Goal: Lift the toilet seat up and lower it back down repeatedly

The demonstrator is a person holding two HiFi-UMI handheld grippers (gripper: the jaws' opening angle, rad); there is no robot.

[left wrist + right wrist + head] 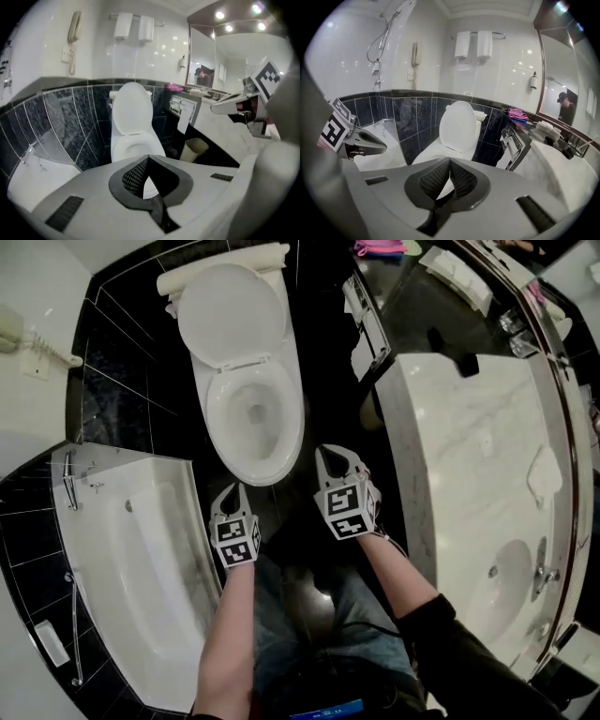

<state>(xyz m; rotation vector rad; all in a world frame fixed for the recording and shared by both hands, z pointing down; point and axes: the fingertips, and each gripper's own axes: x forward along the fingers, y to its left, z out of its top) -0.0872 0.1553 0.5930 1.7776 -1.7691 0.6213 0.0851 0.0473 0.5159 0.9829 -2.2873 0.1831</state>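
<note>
Forearms (228, 634) at bottom centre carry the left hand-held gripper (232, 495) and right hand-held gripper (339, 463), both closed and empty, just short of the bowl (258, 442). Beyond, the toilet seat (216, 423) appears down on it, with the lid (232, 315) upright behind. Closed tips hooking the seat's smooth edge could slip, letting it slam.

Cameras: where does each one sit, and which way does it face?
Head view: on the head, steeply down at the toilet; forearms, left tool, right tool show.
Left gripper view: on the left tool, facing the toilet; right tool at right.
Right gripper view: on the right tool, facing the toilet; left tool at left.
Shared: all show the toilet.
</note>
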